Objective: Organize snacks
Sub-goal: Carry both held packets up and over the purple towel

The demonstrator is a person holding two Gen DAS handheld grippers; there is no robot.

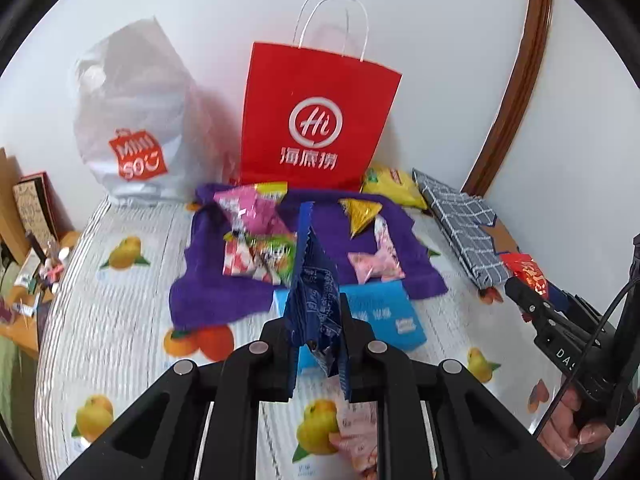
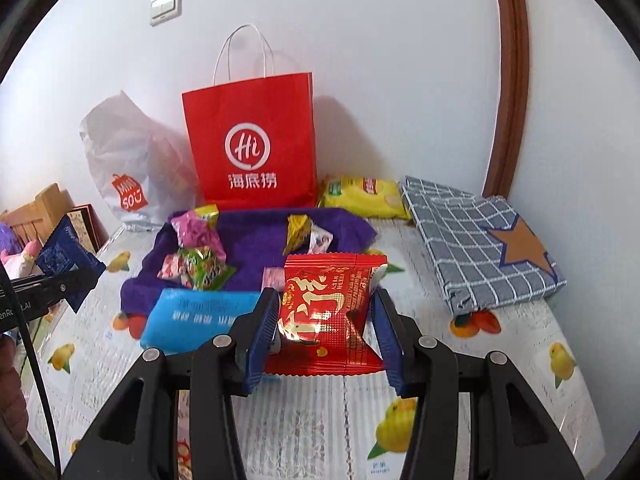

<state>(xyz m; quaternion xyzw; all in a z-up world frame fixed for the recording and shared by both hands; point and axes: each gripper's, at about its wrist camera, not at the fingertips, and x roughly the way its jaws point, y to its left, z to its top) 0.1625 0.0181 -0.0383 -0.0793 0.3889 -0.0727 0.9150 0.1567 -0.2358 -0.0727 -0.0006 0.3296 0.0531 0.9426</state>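
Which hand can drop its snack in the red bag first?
Probably the left: its tool, shut on the dark blue packet, faces the red bag squarely. The right tool, holding the red packet, sits off-centre.

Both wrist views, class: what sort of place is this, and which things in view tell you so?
Most likely a room in a home, not a lab or shop: a fruit-print tablecloth, a wall light switch and a wooden door frame, with shopping bags such as the red paper bag against the wall.
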